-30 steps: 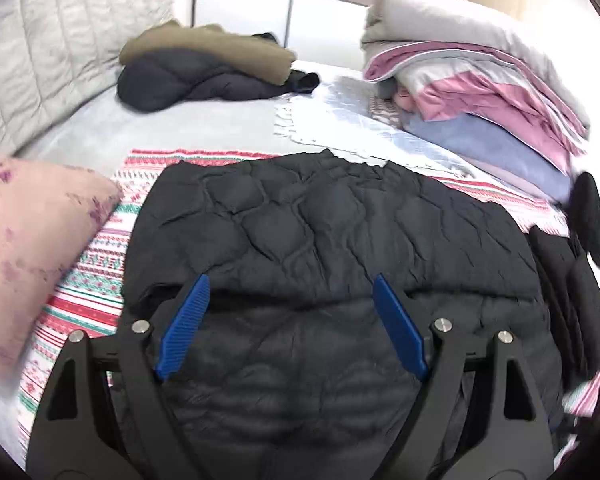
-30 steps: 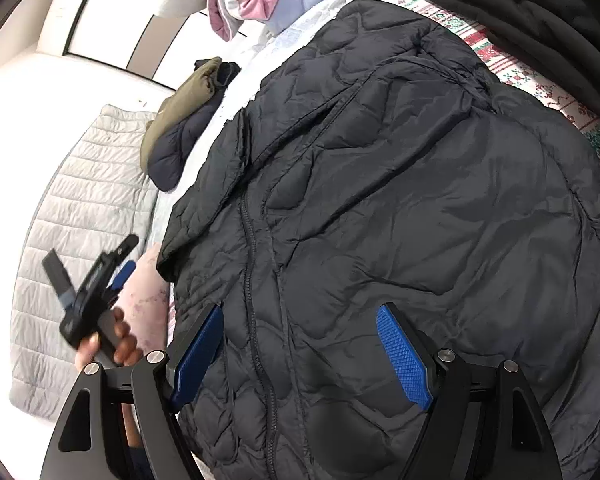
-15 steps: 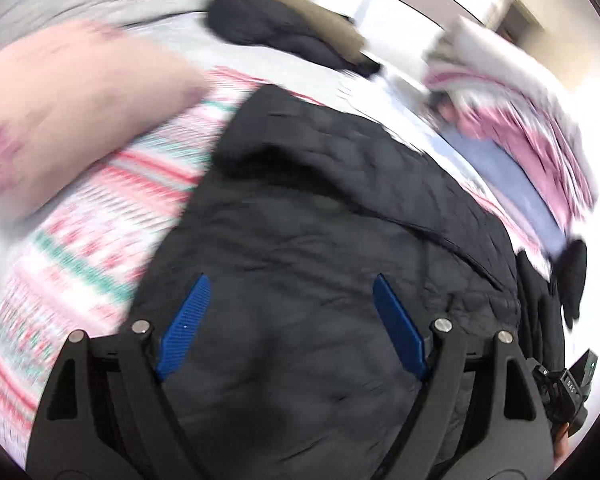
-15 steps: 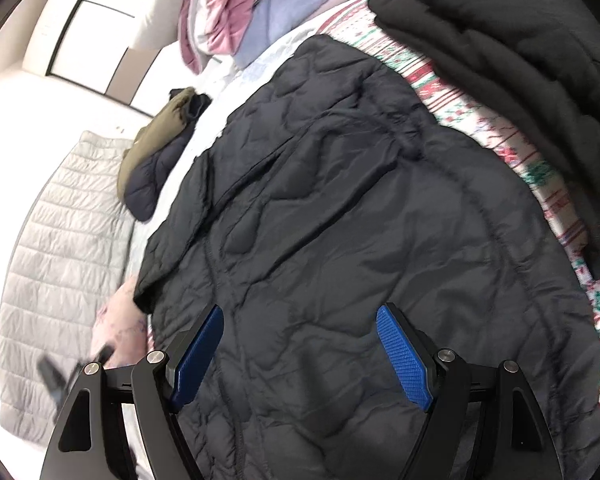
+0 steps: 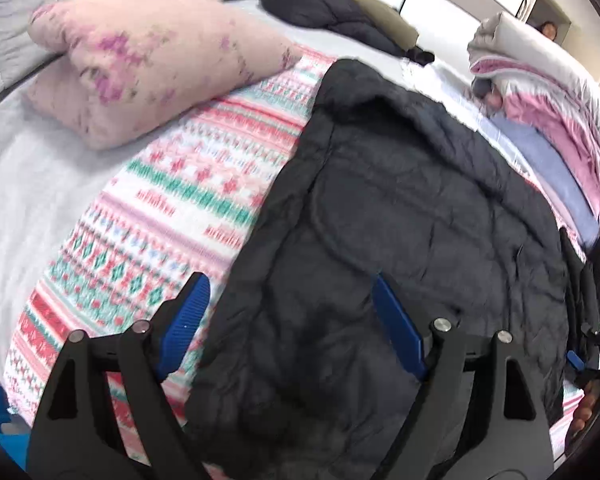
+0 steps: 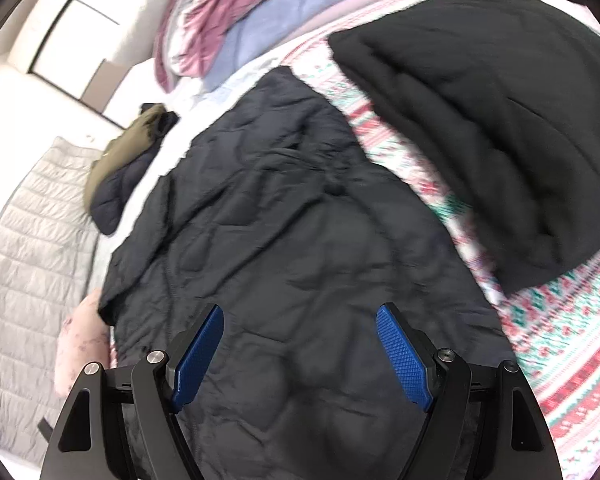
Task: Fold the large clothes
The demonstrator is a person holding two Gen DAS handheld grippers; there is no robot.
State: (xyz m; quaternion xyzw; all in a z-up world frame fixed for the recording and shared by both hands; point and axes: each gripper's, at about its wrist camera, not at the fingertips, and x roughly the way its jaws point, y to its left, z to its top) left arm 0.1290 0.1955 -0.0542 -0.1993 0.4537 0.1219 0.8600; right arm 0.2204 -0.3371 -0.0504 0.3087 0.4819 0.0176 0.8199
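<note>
**Mia:** Where is the big coat?

**Tom:** The dark puffy jacket (image 5: 400, 240) lies spread out on the striped blanket (image 5: 188, 184), on the bed. It is under both claws.

**Mia:** Are the claws holding it?

**Tom:** No. The left claw (image 5: 290, 320) is wide apart with nothing in it. One blue finger is over the blanket and the other is over the jacket. The right claw (image 6: 300, 354) is wide apart too, and both its blue fingers are over the jacket (image 6: 284, 240).

**Mia:** What can the left camera see that the right one cannot?

**Tom:** It shows the whole pink pillow (image 5: 152, 64), near the jacket's left side. The right camera only shows a small bit of that pillow (image 6: 80, 344). The left camera also catches the other claw (image 5: 592, 352) and some fingertips (image 5: 584, 412) at the far right edge.

**Mia:** And what does the right camera see better?

**Tom:** A black folded coat (image 6: 492, 128) lying on the blanket (image 6: 580, 340), just beside the jacket. In the left camera it is only a thin dark strip (image 5: 588, 280). The right picture is a bit blurry.

**Mia:** How many things are there?

**Tom:** One jacket spread out. One black coat beside it. One pillow. One heap of pink and blue bedding (image 5: 548, 120). One small pile of clothes (image 5: 340, 16) far back, with a brown one on a dark one. Two claws.
</note>
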